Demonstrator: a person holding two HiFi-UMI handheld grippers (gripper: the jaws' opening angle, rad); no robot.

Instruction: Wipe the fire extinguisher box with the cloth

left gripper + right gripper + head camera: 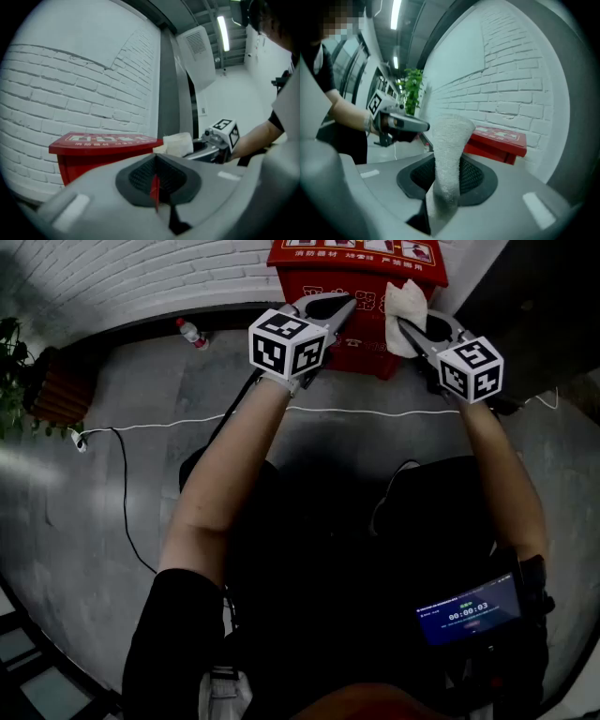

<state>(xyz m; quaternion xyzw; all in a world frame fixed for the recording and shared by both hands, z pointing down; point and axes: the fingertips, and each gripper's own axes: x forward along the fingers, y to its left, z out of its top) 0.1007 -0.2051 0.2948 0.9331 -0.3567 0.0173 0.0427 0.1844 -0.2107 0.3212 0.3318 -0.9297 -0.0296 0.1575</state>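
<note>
The red fire extinguisher box [314, 279] stands on the floor against the white brick wall, straight ahead of me. My right gripper [405, 326] is shut on a white cloth [406, 296], which sticks up from its jaws in front of the box's right part. In the right gripper view the cloth [449, 154] rises between the jaws, with the box [499, 140] behind it. My left gripper [343, 307] is shut and holds nothing, its tip over the box front. The left gripper view shows the box lid [103, 140] beyond the closed jaws and the cloth [179, 143] to its right.
A plastic bottle with a red cap [192, 332] lies on the floor left of the box. A white cable [187, 423] runs across the grey floor. A potted plant [14, 381] stands at far left. A dark door frame [525, 296] rises right of the box.
</note>
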